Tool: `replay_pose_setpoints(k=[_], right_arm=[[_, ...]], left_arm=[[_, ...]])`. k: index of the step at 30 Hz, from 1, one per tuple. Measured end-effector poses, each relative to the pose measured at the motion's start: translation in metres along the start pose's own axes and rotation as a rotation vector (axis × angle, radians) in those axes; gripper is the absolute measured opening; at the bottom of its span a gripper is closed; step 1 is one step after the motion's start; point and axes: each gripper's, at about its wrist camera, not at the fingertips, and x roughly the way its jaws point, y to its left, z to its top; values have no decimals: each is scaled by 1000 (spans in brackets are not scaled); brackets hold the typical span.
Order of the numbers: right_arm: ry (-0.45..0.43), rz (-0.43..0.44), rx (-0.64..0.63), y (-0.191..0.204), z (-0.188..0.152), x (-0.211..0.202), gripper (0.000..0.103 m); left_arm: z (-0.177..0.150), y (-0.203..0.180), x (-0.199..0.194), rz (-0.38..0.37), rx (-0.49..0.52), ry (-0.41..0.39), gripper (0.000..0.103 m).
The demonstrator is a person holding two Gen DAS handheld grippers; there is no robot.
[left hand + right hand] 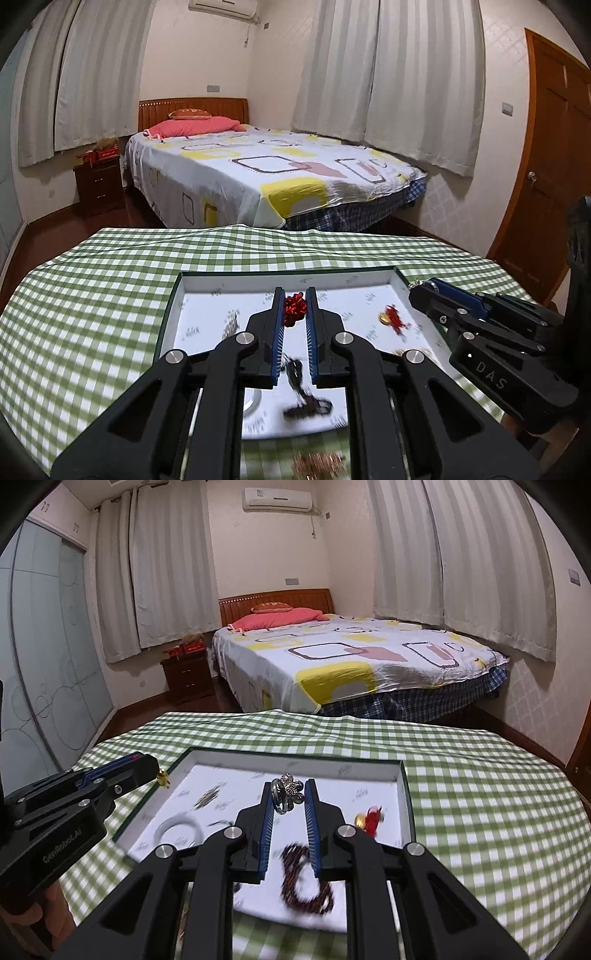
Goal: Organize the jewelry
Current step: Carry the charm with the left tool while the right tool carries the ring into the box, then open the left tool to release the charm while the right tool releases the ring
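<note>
Jewelry lies loose in the tray (404, 794) at lower centre; your right gripper (289, 796) is clamped on a light, slippery brooch (291, 792), left gripper (295, 309) on a red bow (295, 309), so pinch gently.

tray (404, 797) walls low – open above | tablecloth (480, 794) R bare

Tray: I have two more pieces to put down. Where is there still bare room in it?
Bare floor runs along the tray's far wall, widest in the far right corner beyond the red-and-gold charm. Nearer, it is crowded: dark bead bracelet, white bangle, small metal piece.
</note>
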Motion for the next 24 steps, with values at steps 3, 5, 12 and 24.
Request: replay_pose_setpoints(k=[3, 5, 12, 24], right_arm=[[19, -11, 12, -7, 2, 20, 17], [40, -17, 17, -10, 1, 34, 17], [129, -35, 39, -20, -5, 71, 17], [264, -55, 52, -24, -13, 102, 17]], left_arm=[[1, 4, 28, 17, -10, 34, 11], [2, 6, 45, 27, -16, 62, 11], [-2, 14, 98, 61, -53, 171, 11], [-5, 15, 131, 119, -28, 276, 11]])
